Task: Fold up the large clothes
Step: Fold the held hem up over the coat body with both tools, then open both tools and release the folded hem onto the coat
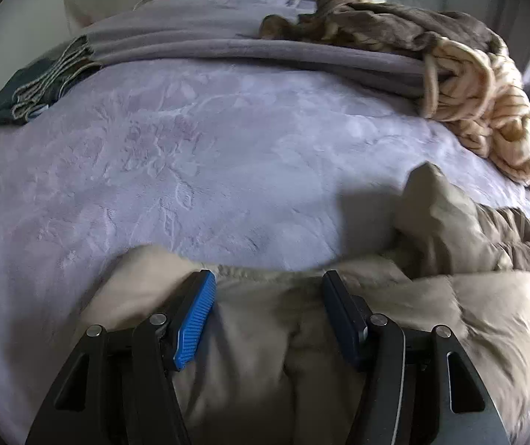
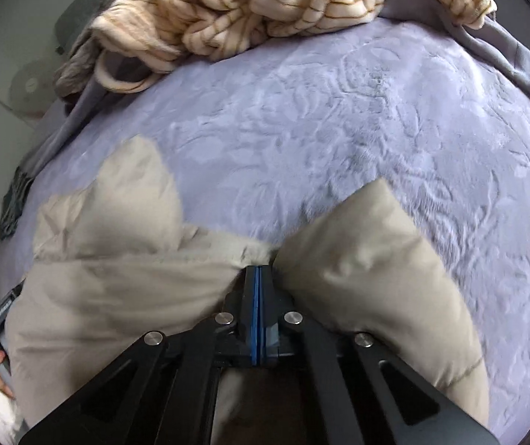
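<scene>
Right wrist: right tongs (image 2: 258, 270) pinching beige puffer coat (image 2: 116, 274), left tongs (image 1: 268, 289) spread, label unreadable.

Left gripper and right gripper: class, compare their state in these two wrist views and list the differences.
The left gripper is open, its fingers spread over the beige puffy jacket; the right gripper is shut, pads together, pinching a fold of the jacket. The left grips nothing; around the right's tips the fabric bunches up. Both have black fingers with blue pads and work over the lavender blanket.
</scene>
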Demonstrator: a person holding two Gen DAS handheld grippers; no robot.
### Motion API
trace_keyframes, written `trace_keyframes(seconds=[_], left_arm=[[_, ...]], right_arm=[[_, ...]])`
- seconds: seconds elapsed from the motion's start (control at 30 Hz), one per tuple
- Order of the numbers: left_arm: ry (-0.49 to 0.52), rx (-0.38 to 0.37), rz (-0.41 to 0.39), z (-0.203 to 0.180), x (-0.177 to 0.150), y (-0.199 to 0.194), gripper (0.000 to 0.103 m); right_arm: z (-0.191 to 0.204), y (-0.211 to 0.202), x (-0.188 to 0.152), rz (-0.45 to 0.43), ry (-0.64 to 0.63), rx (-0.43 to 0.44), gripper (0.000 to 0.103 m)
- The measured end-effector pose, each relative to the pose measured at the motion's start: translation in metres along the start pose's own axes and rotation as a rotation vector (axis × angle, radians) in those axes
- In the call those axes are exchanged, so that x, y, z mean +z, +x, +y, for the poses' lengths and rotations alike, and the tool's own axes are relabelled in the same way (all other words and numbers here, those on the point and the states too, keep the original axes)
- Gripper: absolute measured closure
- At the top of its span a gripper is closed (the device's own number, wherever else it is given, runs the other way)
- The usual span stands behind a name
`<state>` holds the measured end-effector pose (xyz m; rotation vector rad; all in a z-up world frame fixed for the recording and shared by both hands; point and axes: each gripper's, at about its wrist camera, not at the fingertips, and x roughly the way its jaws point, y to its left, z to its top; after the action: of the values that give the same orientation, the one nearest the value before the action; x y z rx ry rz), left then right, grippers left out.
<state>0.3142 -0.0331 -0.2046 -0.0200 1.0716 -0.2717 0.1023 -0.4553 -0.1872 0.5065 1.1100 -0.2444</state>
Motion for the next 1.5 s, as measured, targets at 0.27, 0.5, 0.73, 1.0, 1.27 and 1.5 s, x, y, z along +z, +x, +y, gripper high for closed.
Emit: trace_keyframes(seconds=[0.27,0.5,0.73,1.0,1.27,1.5], left_arm=[[-0.018,0.013,-0.021,0.009,0.004,-0.025,0.04],[0.018,0.113,-0.06,0.046,-0.015,-0.062,0.04],[-0.131,0.108,0.021,0.078,-0.021,-0.02,0.032],[-0.134,0.133,0.027,0.08,-0.021,-0.053,0.032],[-0.097,0.118,0.044,0.071,-0.06,-0.108,0.032],[-0.083,0.09,0.092,0.055,-0.111,-0.14,0.008]], right_arm=[[-0.014,-0.018,0.005,-0.023,0.067,-0.021,0.103],[-0.028,-0.067,-0.015,-0.12,0.023,-0.166,0.1],[-0.064,-0.029,-0.012,-0.024,0.12,-0.157,0.1],[-0.054,-0.056,-0.013,-0.057,0.122,-0.169,0.091],[-0.043,-0.103,-0.058,-0.098,0.181,-0.081,0.064],[-0.039,-0.138,-0.112,-0.073,0.205,-0.009,0.041]])
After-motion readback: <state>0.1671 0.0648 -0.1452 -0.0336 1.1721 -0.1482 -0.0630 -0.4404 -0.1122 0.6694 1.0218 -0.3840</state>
